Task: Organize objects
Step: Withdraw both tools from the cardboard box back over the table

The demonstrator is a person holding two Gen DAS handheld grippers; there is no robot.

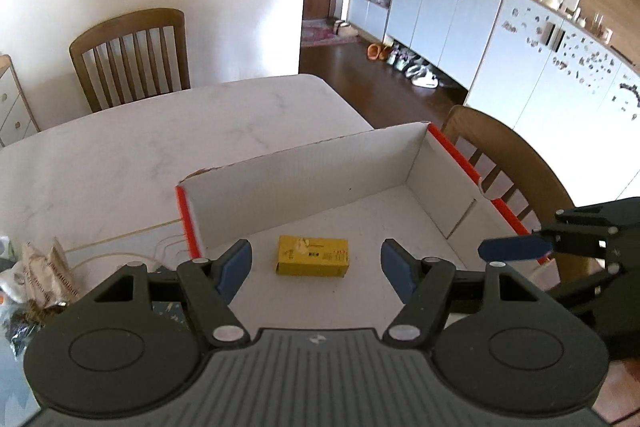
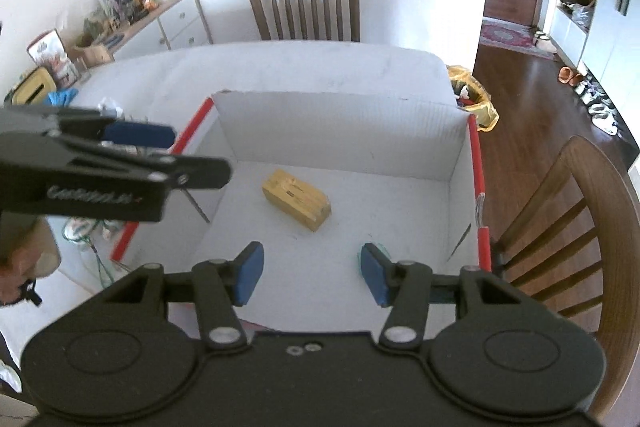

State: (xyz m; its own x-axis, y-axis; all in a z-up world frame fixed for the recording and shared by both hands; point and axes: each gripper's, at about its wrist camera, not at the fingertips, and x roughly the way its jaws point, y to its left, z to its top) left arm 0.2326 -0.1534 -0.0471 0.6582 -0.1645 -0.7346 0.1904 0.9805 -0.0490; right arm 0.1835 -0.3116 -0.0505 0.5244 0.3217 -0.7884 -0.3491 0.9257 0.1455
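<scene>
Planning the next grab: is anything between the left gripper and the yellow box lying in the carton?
Nothing visible. The left gripper hangs open above the white carton, and the yellow box lies alone on the carton floor straight beneath its jaws. The right gripper, also open and empty, is off to the side.

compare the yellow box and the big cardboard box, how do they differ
The yellow box is small, closed and lies inside; the cardboard box is far larger, open-topped and sits on the table. One is yellow all over, the other white inside with red edges. Both are rectangular.
</scene>
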